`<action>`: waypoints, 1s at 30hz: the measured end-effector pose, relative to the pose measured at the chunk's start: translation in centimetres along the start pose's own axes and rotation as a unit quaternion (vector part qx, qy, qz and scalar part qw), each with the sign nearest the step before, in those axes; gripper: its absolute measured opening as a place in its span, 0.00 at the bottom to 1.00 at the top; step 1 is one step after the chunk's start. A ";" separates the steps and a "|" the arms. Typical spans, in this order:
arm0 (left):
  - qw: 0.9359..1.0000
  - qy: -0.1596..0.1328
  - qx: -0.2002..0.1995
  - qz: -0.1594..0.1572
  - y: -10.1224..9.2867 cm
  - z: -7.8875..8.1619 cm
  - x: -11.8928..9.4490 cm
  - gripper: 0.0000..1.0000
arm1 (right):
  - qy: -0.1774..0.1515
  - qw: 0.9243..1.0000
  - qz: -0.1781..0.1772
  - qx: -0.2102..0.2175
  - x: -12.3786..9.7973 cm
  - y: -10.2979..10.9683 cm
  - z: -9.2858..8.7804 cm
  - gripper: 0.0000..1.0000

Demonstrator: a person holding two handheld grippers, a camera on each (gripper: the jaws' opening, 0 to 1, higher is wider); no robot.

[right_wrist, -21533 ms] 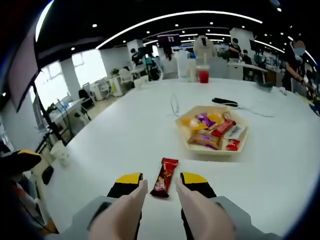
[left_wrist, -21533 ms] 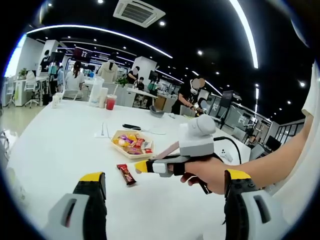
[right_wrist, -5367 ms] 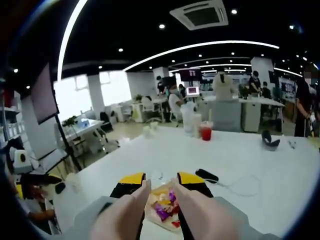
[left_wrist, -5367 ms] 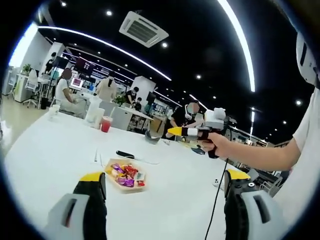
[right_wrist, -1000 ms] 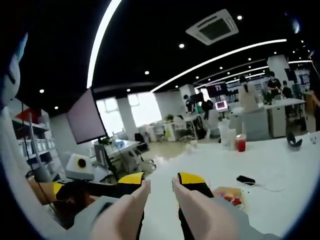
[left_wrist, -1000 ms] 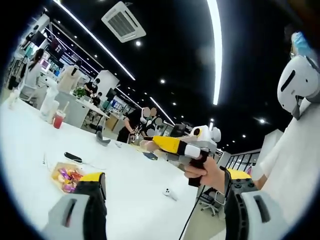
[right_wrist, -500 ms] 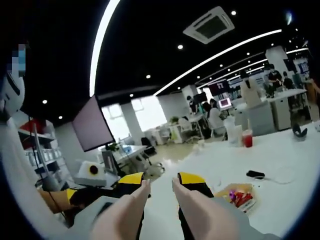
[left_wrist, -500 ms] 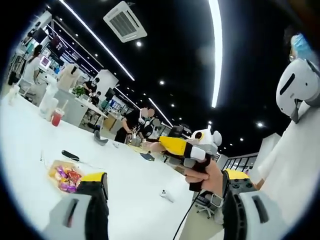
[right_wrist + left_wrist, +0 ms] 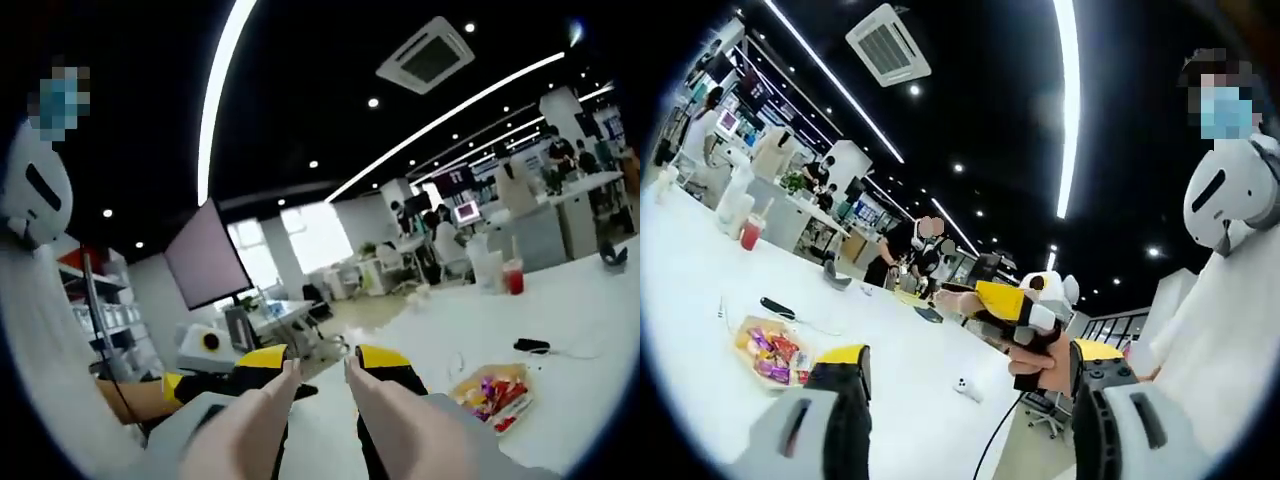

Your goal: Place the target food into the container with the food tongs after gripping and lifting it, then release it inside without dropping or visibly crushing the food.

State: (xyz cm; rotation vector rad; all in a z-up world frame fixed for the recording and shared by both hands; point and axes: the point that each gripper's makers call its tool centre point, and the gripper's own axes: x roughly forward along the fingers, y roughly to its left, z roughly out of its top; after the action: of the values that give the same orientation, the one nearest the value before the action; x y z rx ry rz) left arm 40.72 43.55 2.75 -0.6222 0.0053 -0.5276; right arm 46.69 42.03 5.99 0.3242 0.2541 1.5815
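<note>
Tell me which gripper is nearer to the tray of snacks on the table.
Hard to call, probably the left. The left gripper hangs raised, with the snack tray just beyond its left jaw. The right gripper is lifted too, with the tray down to its right.

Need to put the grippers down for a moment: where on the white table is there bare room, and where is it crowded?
Bare table lies between the snack tray and the small white object near the cable. More lies on the near side of the tray in the right gripper view. It is crowded beyond the tray: a black object with a white cord, then the red drink and bottles at the far edge.
</note>
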 end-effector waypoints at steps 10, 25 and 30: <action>1.000 0.001 -0.007 -0.007 -0.4 -0.4 0.7 0.74 | 0.006 0.999 0.030 0.010 -0.2 1.7 -1.2 0.25; 1.000 0.009 0.019 -0.016 -1.7 -0.2 1.0 0.68 | 0.021 0.993 0.114 0.013 -0.4 4.6 -2.0 0.25; 0.999 0.016 0.024 -0.018 -1.9 -0.5 0.9 0.65 | 0.024 0.991 0.128 0.024 -0.8 5.1 -2.4 0.25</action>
State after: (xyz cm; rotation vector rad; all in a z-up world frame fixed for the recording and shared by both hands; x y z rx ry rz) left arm 40.52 41.53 3.52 -0.5683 0.0109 -0.5712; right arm 41.13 41.15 5.52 0.3686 0.2977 1.8397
